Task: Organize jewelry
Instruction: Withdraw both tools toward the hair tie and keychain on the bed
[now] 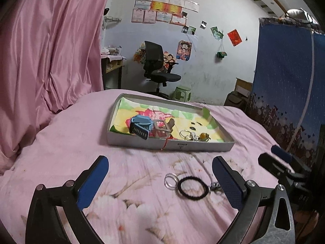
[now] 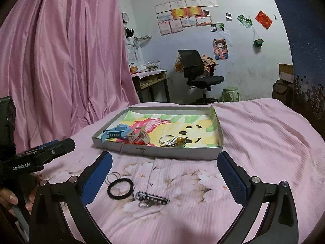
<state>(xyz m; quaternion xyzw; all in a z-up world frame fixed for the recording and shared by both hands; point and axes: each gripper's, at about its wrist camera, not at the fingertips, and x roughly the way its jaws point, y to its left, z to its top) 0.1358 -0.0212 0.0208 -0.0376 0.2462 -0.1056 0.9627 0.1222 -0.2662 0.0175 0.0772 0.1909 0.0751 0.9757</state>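
A fuzzy black hair tie [image 2: 120, 188] lies on the pink bedsheet [image 2: 254, 142] between both wide-spread, empty grippers [image 2: 164, 174] [image 1: 160, 174].

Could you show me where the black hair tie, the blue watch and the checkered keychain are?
black hair tie [image 2: 120, 189]: right wrist view, on its lower left band.
blue watch [image 1: 141, 126]: left wrist view, on its face.
checkered keychain [image 2: 152, 198]: right wrist view, on the strap's middle.

We see a bed [image 2: 254, 134] under a pink flowered sheet; on it lie a shallow grey box [image 2: 178, 154], two thin clear rings [image 2: 113, 176], a black hair tie [image 2: 120, 189] and a checkered keychain [image 2: 152, 198]
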